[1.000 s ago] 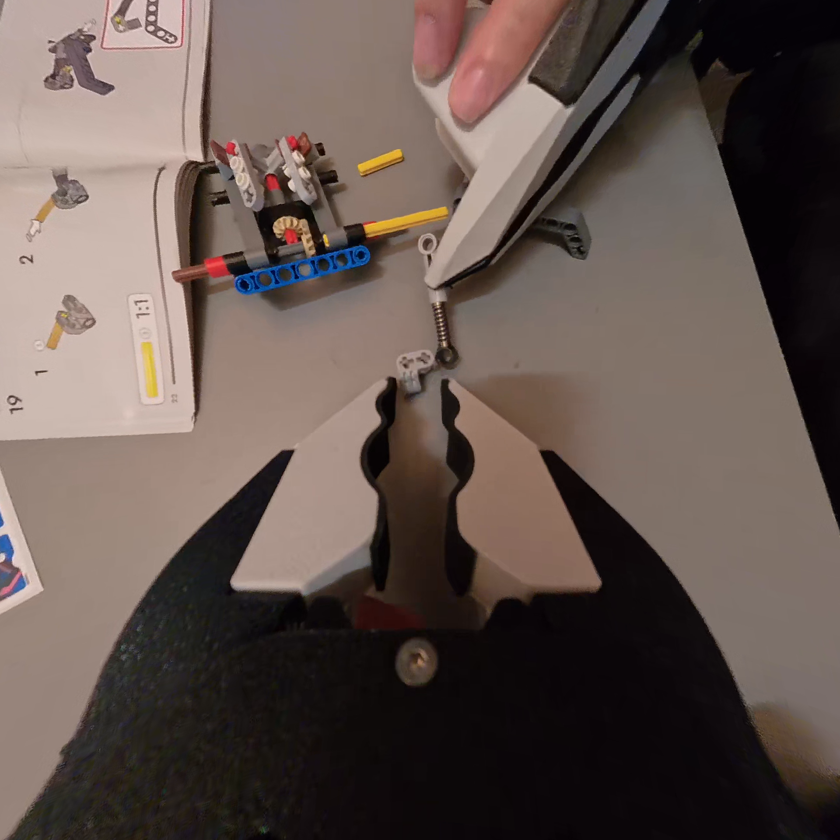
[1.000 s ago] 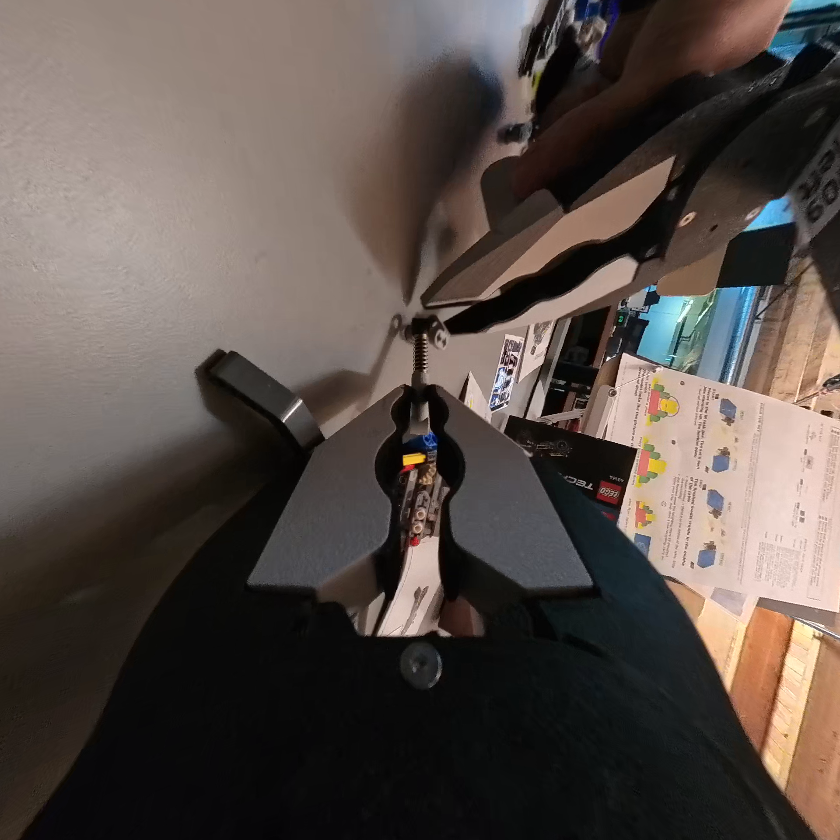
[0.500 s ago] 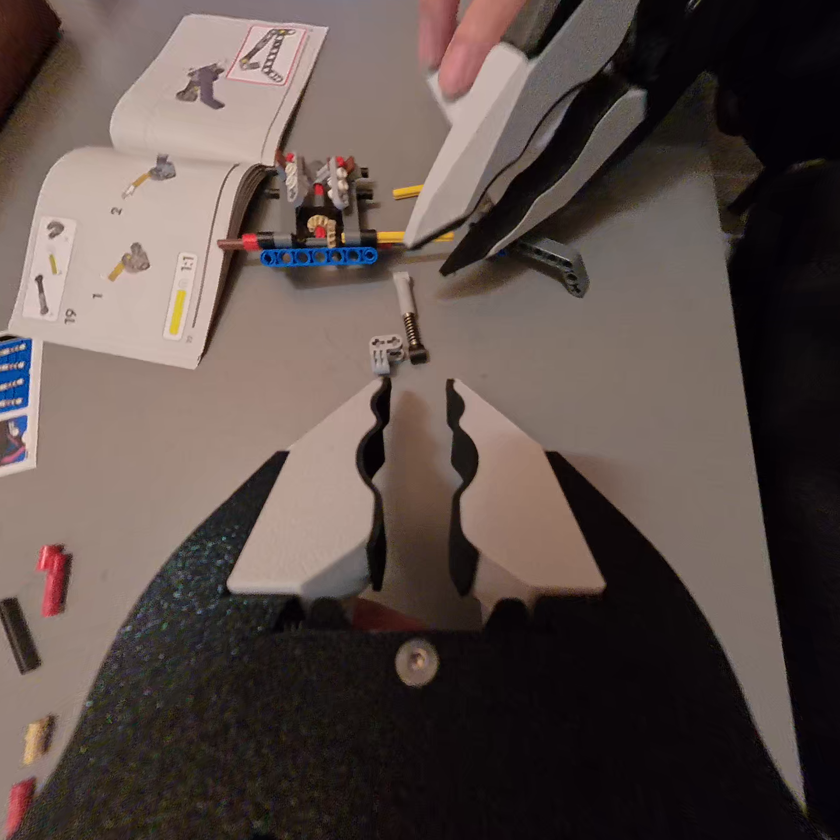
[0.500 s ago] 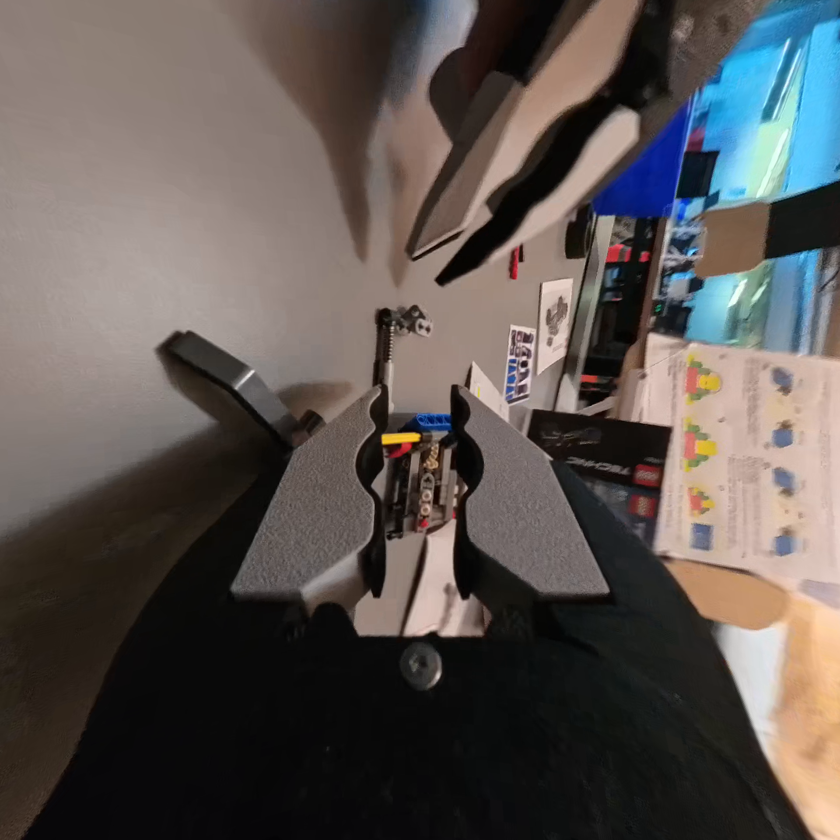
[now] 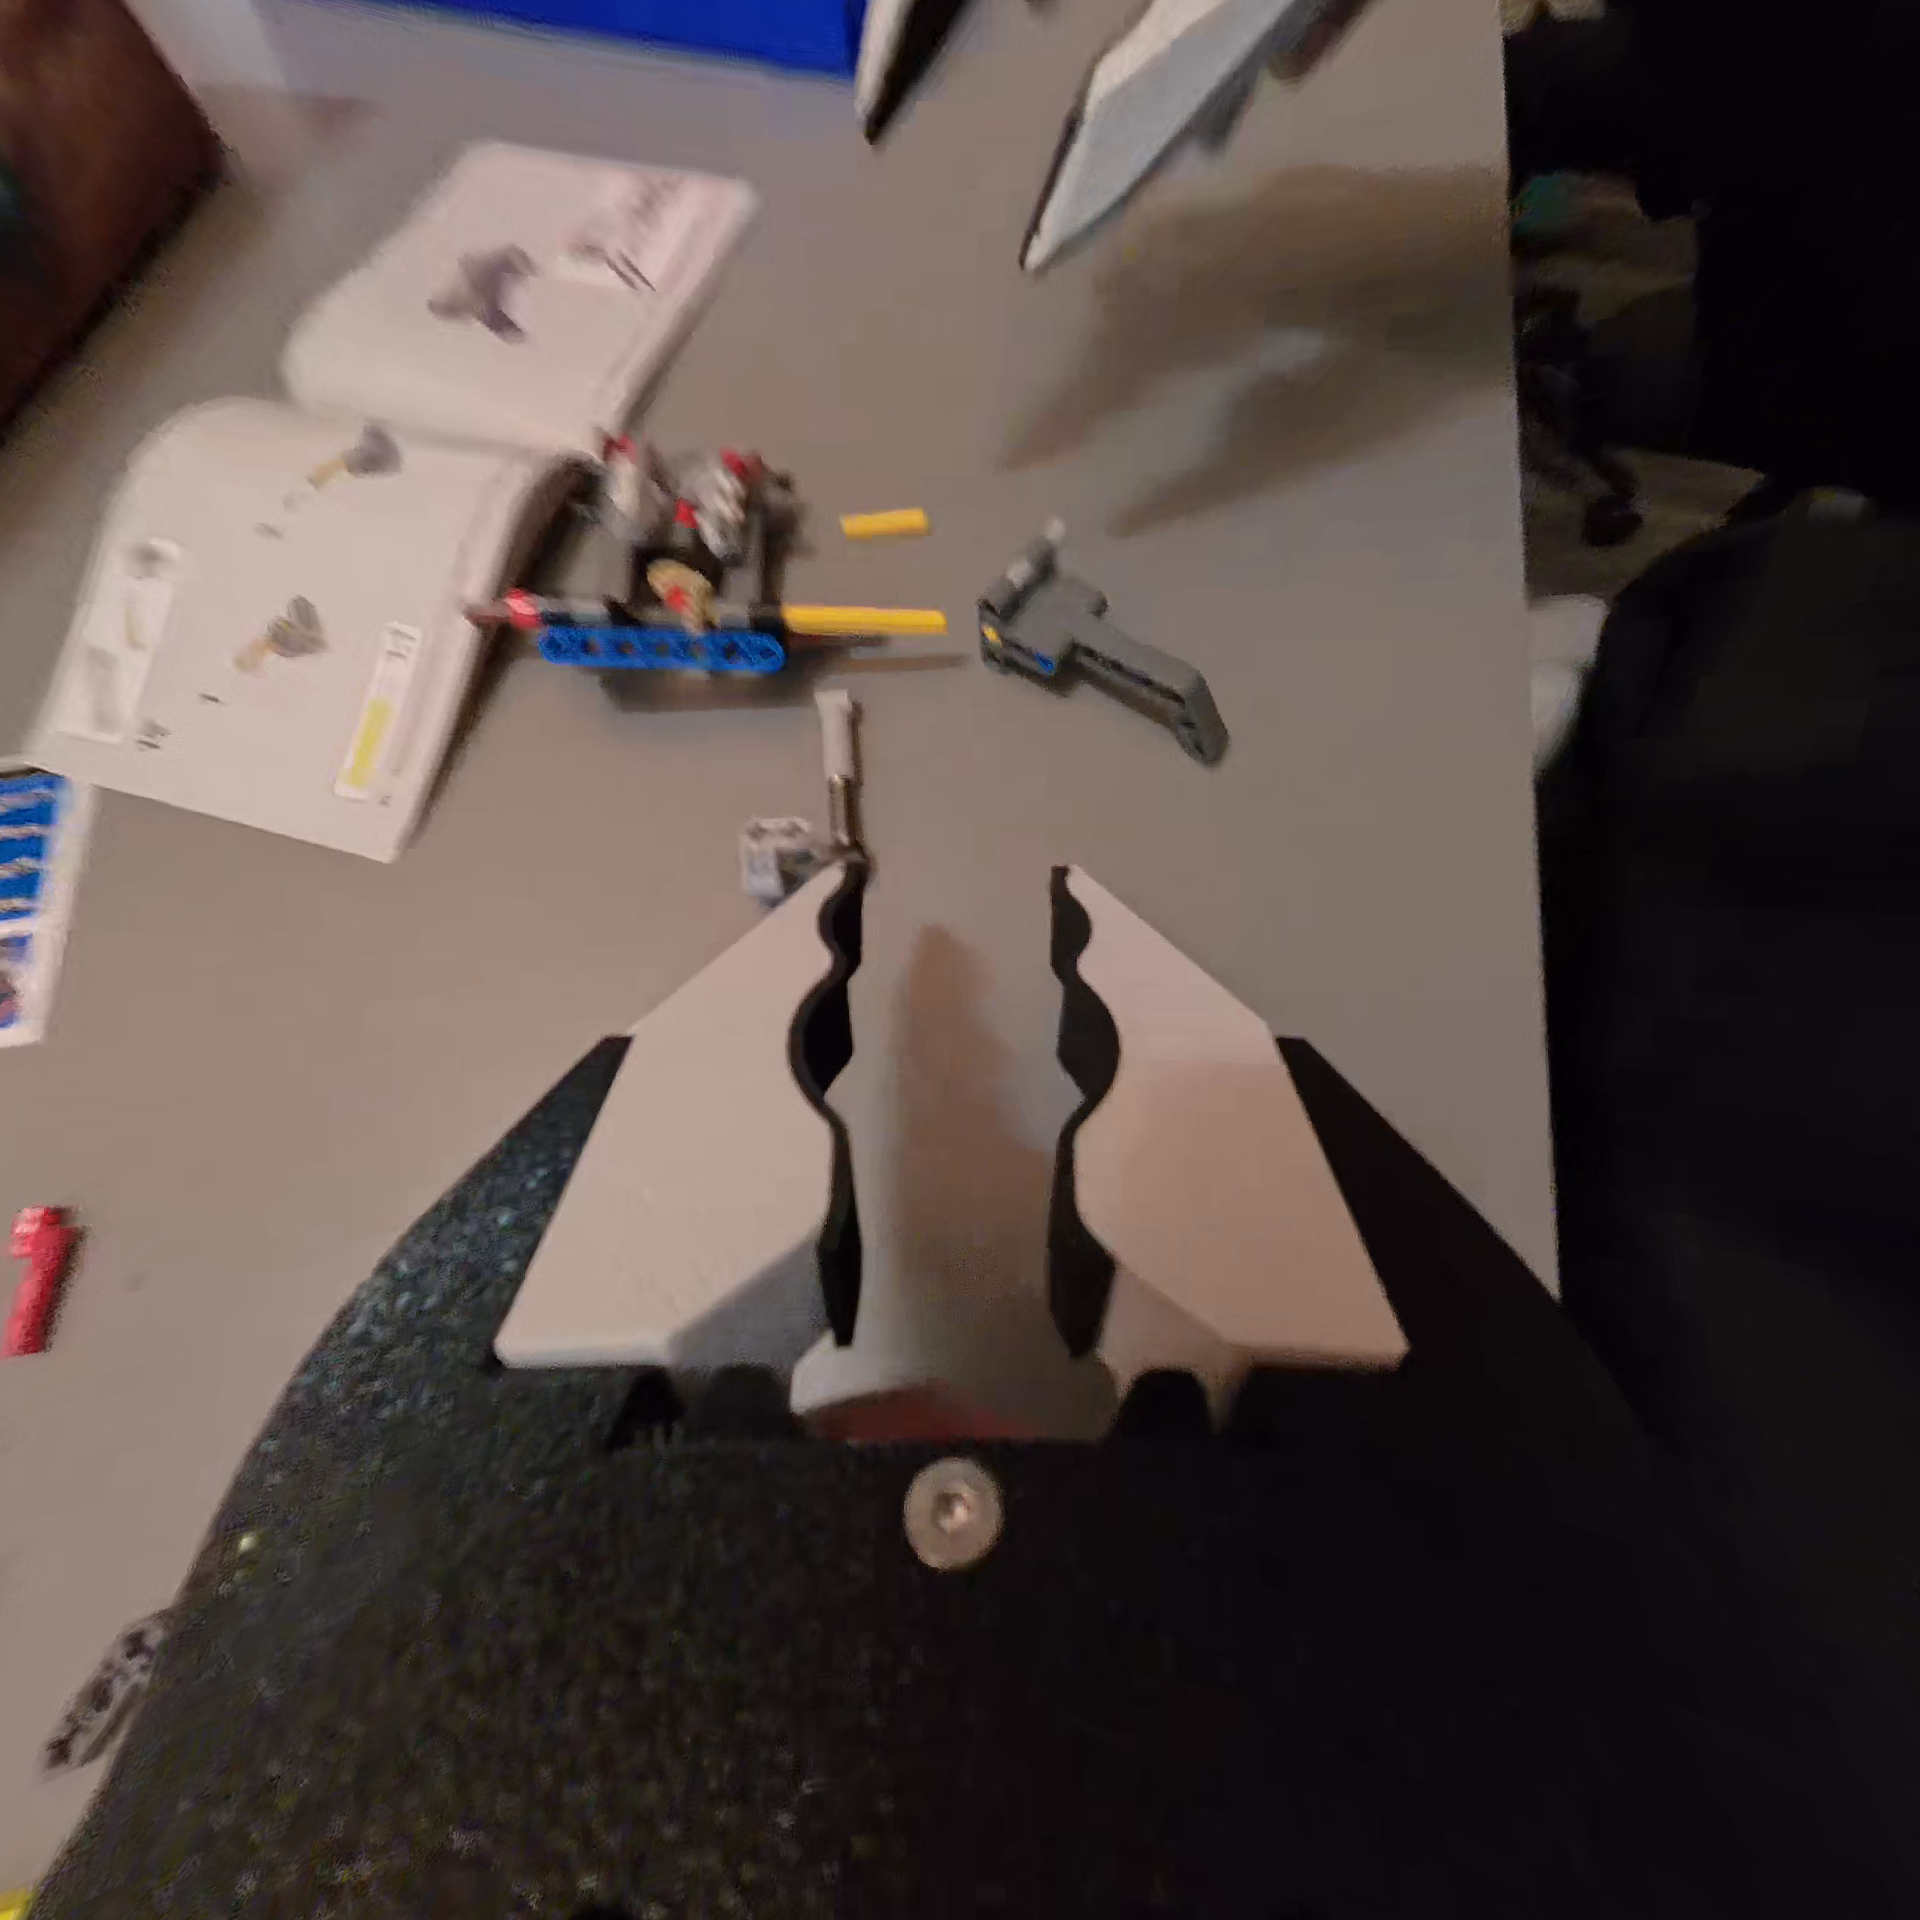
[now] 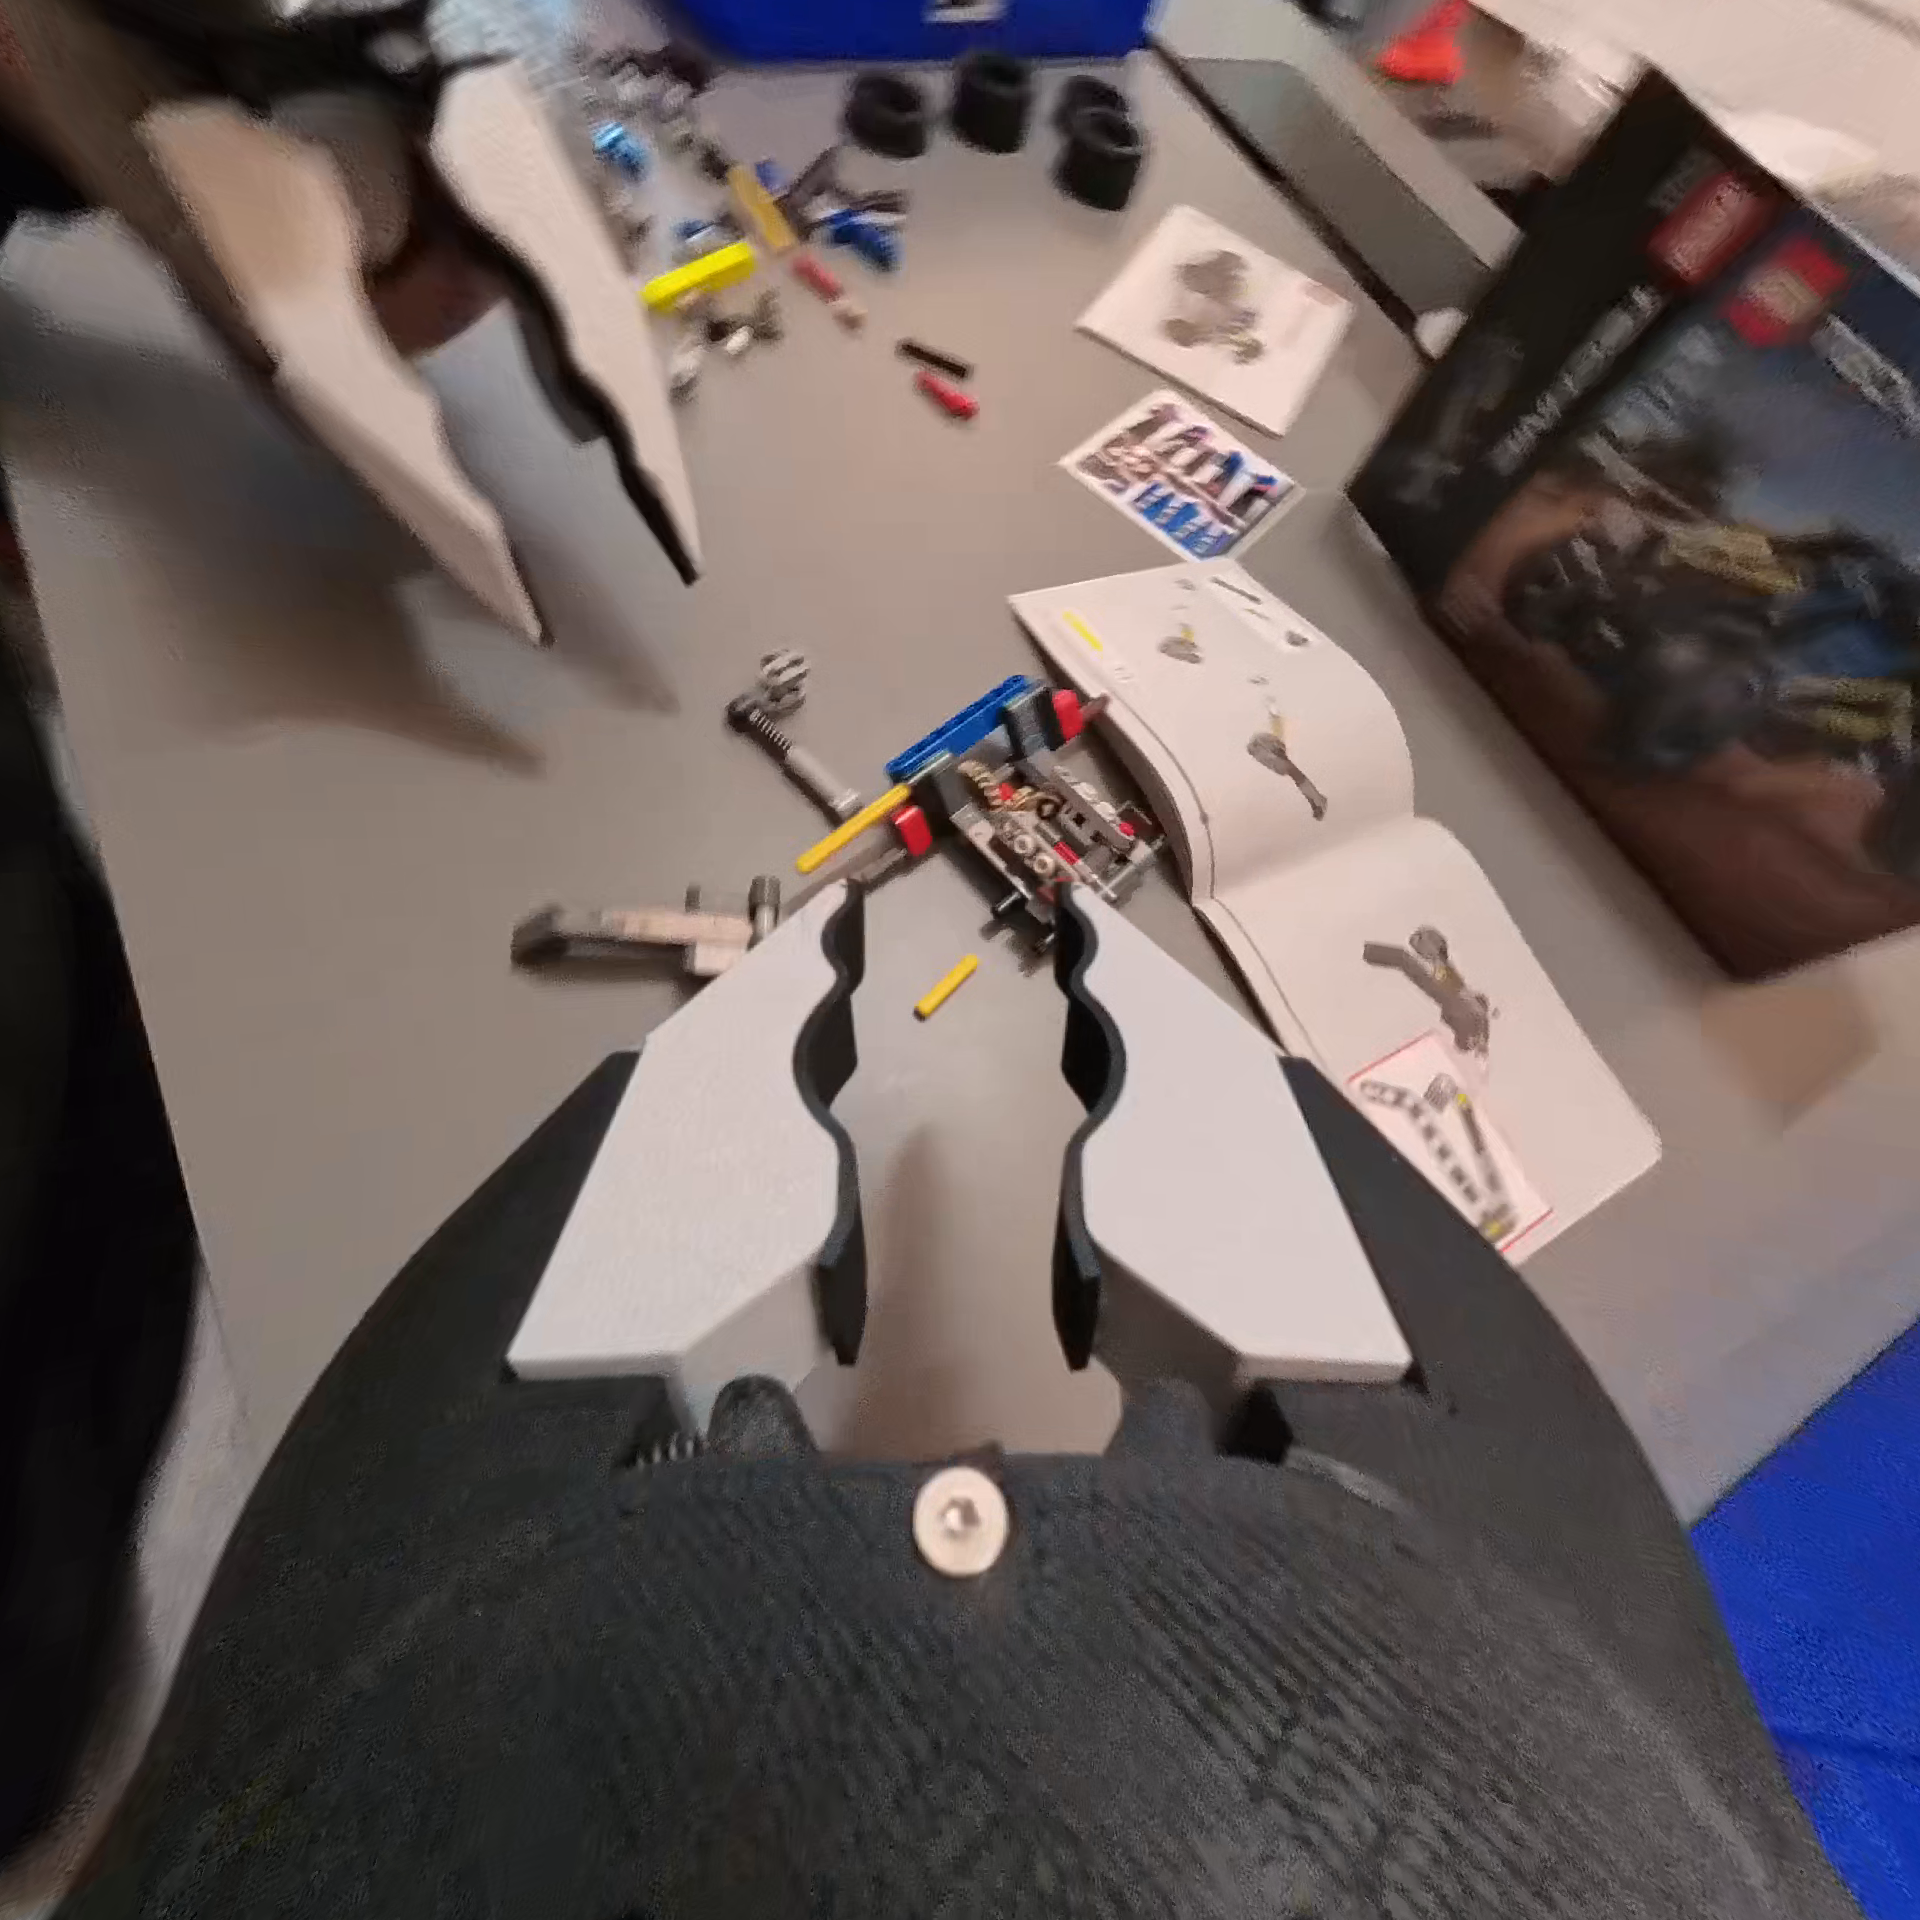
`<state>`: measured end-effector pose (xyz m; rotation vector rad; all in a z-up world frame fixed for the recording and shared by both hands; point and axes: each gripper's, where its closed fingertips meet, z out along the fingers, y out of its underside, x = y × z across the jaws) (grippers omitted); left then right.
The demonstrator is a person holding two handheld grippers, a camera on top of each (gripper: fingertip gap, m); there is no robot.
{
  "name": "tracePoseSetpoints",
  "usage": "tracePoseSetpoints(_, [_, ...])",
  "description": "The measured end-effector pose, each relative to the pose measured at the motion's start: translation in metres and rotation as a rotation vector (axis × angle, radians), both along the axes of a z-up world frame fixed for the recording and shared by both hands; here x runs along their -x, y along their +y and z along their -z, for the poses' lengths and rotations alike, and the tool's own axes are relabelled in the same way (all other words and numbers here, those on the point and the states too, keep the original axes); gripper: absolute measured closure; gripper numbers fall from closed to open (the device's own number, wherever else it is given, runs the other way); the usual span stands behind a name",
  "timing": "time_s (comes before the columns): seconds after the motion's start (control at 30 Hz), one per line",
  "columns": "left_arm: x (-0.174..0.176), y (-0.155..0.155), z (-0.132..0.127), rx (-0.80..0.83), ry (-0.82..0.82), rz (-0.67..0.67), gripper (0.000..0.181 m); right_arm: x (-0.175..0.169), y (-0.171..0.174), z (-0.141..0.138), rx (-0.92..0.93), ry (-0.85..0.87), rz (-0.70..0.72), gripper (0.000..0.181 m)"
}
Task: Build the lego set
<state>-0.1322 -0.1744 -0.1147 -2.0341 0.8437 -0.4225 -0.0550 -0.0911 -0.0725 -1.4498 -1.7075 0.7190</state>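
Left gripper (image 5: 956, 883) and right gripper (image 6: 956, 904): fingers spread, empty; model (image 5: 675, 582) at 11 o'clock beside booklet (image 5: 260, 623); risk: low approach may scatter shock (image 5: 840, 769) and connector (image 5: 774, 852).

The right gripper (image 6: 956, 914) hangs open and empty above the worktop (image 6: 883, 540), near the half-built model (image 6: 1008, 800) beside the open booklet (image 6: 1320, 862).

The half-built assembly (image 5: 681, 582), with a blue beam, red bushes and a yellow axle sticking out, lies beside the open instruction booklet (image 5: 301, 623). A spring shock absorber (image 5: 840, 764), 1 short yellow axle (image 5: 883, 523) and a grey bent sub-assembly (image 5: 1101, 649) lie near it.
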Motion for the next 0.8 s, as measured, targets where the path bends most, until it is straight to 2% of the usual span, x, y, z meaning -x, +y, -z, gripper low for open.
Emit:
tracePoseSetpoints(0.07, [-0.005,0.013,-0.02,-0.109,-0.08,-0.041,0.134,0.01,0.008,0.001,0.061,0.019,0.112,0.143])
tracePoseSetpoints(0.1, [-0.009,0.021,-0.033,-0.157,-0.137,-0.059,0.121,0.014,0.017,0.004,0.03,0.01,0.18,0.141])
tracePoseSetpoints(0.17, [-0.016,0.037,-0.059,-0.246,-0.22,-0.114,0.098,0.019,0.045,0.012,-0.126,-0.076,0.31,0.113])
tracePoseSetpoints(0.23, [-0.026,0.05,-0.084,-0.314,-0.258,-0.16,0.068,0.023,0.075,0.011,-0.282,-0.156,0.449,0.104])
tracePoseSetpoints(0.27, [-0.034,0.054,-0.095,-0.334,-0.284,-0.168,0.062,0.027,0.089,0.005,-0.339,-0.144,0.512,0.099])
tracePoseSetpoints(0.37, [-0.057,0.063,-0.123,-0.336,-0.429,-0.194,0.063,0.048,0.108,-0.016,-0.352,-0.027,0.644,0.095])
tracePoseSetpoints(0.43, [-0.065,0.069,-0.131,-0.321,-0.49,-0.221,0.066,0.056,0.112,-0.028,-0.391,0.023,0.693,0.096])
tracePoseSetpoints(0.53, [-0.066,0.079,-0.135,-0.317,-0.509,-0.277,0.067,0.059,0.114,-0.037,-0.479,0.018,0.729,0.095])
tracePoseSetpoints(0.8, [-0.076,0.082,-0.129,-0.285,-0.478,-0.265,0.065,0.039,0.124,-0.04,-0.561,-0.004,0.796,0.093])
